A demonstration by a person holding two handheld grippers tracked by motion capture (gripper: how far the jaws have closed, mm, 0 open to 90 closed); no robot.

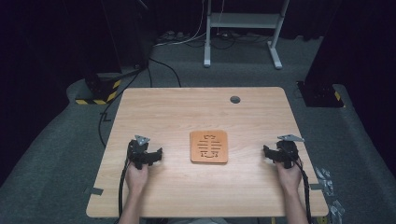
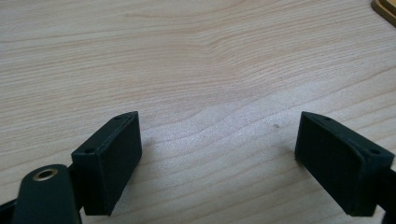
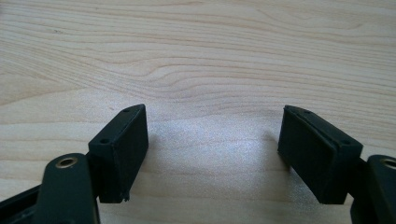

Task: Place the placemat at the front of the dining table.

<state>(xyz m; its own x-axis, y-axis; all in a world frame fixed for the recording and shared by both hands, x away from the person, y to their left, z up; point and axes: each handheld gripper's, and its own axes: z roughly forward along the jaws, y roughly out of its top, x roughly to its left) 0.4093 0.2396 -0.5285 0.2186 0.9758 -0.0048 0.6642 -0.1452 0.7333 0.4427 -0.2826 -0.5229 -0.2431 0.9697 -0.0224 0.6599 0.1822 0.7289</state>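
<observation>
Wooden table: orange board between left tongs, right tongs; both released, empty.

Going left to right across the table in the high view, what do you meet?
left gripper → orange square mat → right gripper, all on the wooden table, both grippers open and empty.

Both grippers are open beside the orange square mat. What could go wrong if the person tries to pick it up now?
1. The orange mat lies flat on the table, so jaws may slide over its thin edge or scrape the wood.
2. It has cut-out slots; a jaw tip might catch there.
3. The left gripper and right gripper stand on opposite sides, so both closing in could push the mat or collide.
</observation>
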